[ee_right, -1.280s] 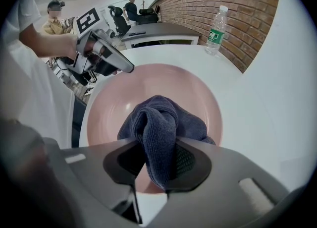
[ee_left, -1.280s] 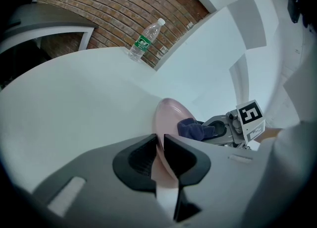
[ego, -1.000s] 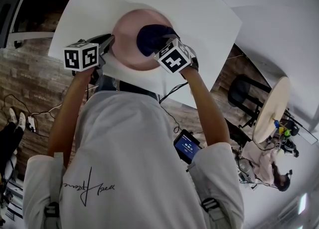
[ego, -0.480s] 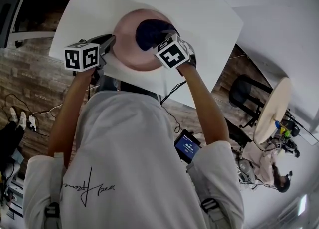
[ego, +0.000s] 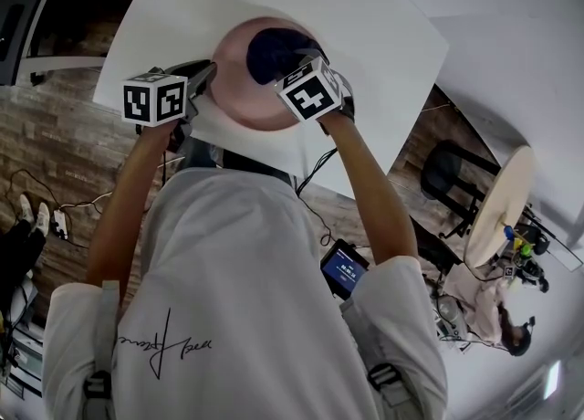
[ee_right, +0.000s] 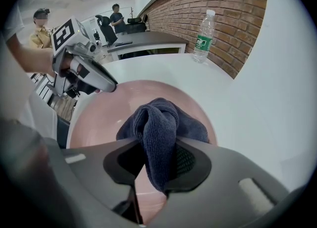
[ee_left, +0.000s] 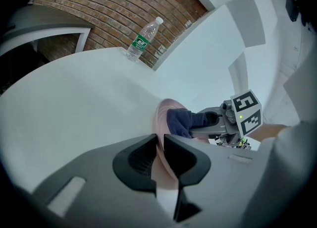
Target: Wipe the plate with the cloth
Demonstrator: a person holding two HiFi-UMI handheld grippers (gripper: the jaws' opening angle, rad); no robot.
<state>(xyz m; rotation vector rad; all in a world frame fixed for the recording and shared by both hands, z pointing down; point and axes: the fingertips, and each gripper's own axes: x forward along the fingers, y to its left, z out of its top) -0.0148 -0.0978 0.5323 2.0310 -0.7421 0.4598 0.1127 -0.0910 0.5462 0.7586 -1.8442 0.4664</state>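
A pink plate (ego: 239, 91) rests on the white table (ego: 365, 16), tipped up on its left rim. My left gripper (ego: 206, 77) is shut on that rim; in the left gripper view the plate's edge (ee_left: 161, 123) runs between the pads. A dark blue cloth (ego: 272, 49) lies bunched on the plate's far part, with my right gripper (ego: 290, 64) shut on it. From the right gripper view the cloth (ee_right: 157, 128) folds up between the pads over the plate (ee_right: 106, 110), and the left gripper (ee_right: 85, 76) holds the rim at the left.
A clear water bottle (ee_left: 143, 38) with a green label stands at the table's far side by the brick wall (ee_right: 233, 19). The table's near edge (ego: 274, 167) is close to my body. Two people (ee_right: 39, 21) and an office chair (ee_right: 105, 28) are in the background.
My right gripper has slid the cloth across the plate toward its far rim. The left gripper has kept its hold on the rim without moving.
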